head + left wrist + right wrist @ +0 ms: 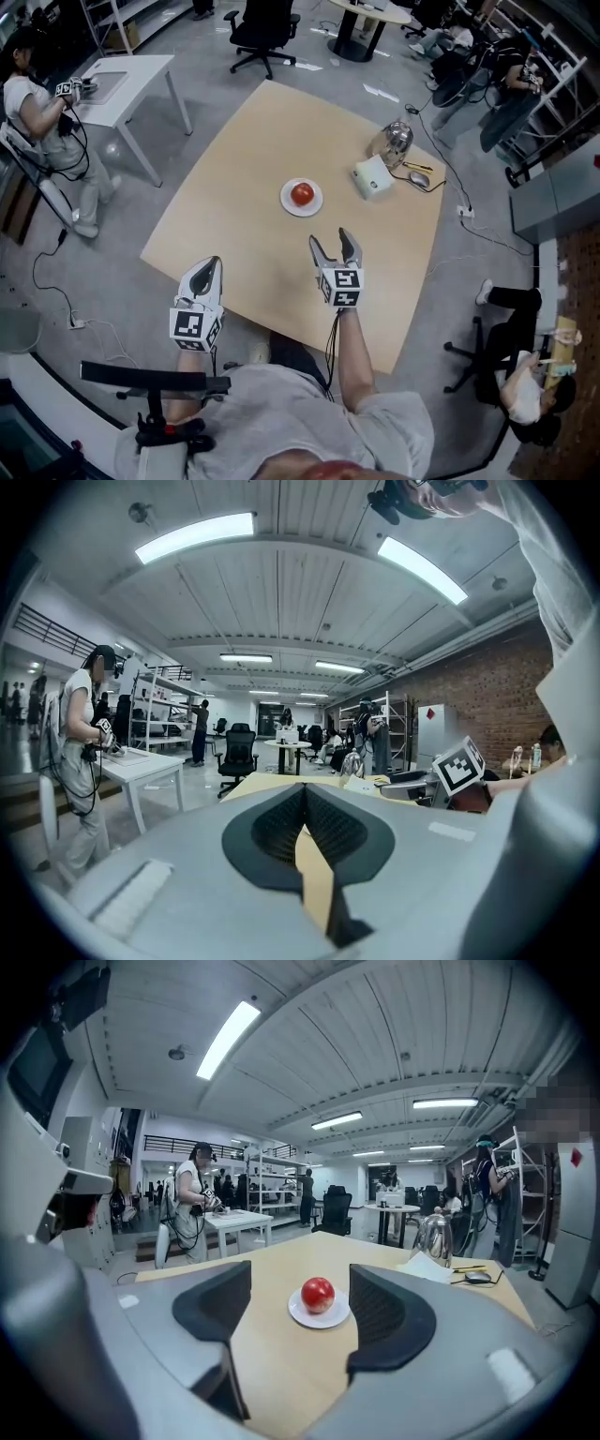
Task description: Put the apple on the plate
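Note:
A red apple [302, 193] rests on a small white plate [287, 202] near the middle of the light wooden table [234, 206]. My right gripper [331, 240] hovers above the table's near side, a little short of the plate, jaws open and empty. In the right gripper view the apple [318, 1294] and plate [320, 1321] lie straight ahead between the open jaws of that gripper [299, 1283], well beyond them. My left gripper [213, 264] hangs by the table's near left edge with its jaws together and nothing in them; the left gripper view shows its fingertips [305, 789] meeting.
A metal kettle [396, 141], a white box [372, 176] and a computer mouse [418, 176] with its cable sit at the table's far right. A white desk [122, 84] with a person [37, 112] beside it stands at the left, an office chair [262, 28] beyond.

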